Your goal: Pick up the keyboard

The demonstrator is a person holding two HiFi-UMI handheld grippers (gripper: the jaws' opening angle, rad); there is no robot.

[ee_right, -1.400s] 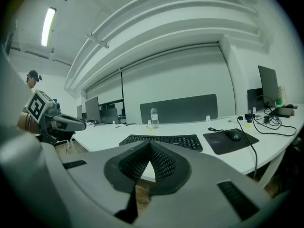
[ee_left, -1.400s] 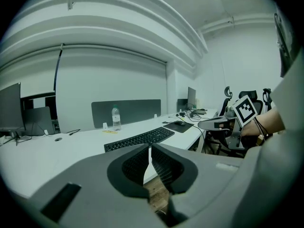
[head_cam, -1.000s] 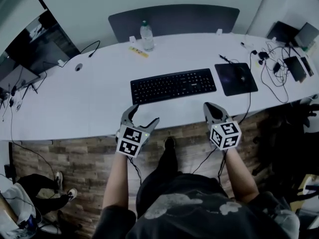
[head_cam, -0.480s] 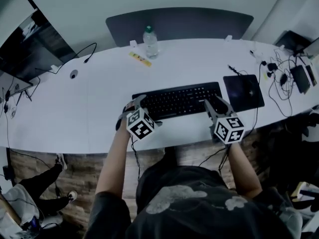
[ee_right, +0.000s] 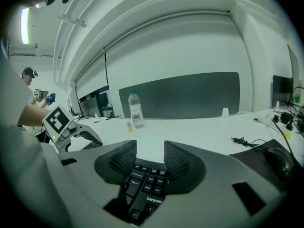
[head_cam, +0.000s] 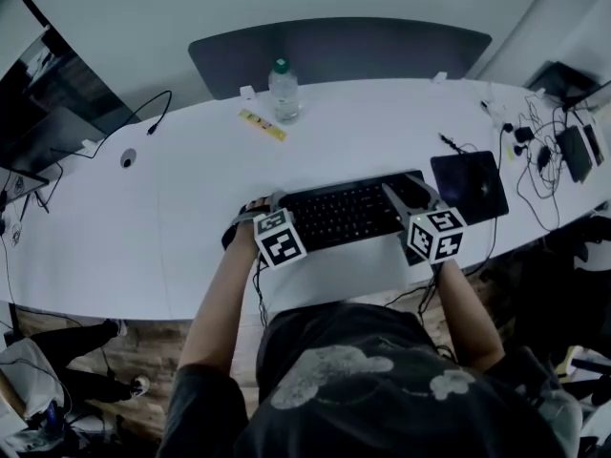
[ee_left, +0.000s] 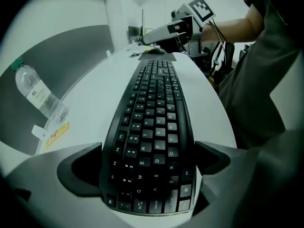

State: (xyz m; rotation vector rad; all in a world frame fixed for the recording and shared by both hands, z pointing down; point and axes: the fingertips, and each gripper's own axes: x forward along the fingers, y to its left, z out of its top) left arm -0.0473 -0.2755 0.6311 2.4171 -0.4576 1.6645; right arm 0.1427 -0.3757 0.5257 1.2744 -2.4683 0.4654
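Office: long desk (head_cam: 191, 208), monitor (head_cam: 48, 93), keyboard (head_cam: 348, 213), cables (head_cam: 544, 179).

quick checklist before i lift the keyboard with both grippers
1. Left gripper at the keyboard's left end: ok.
2. Left fingers straddle that end: ok.
3. Left fingers closed on it: not ok, open.
4. Right gripper at the right end: ok.
5. Right fingers gripping: not ok, narrowly apart over the keys.
6. Bottle and mouse pad clear of the keyboard: ok.

Matt black plastic keyboard (head_cam: 348, 213), smooth white worktop (head_cam: 191, 189), clear glossy plastic water bottle (head_cam: 283, 92), dark matt mouse pad (head_cam: 470, 186), matt grey divider panel (head_cam: 363, 51).
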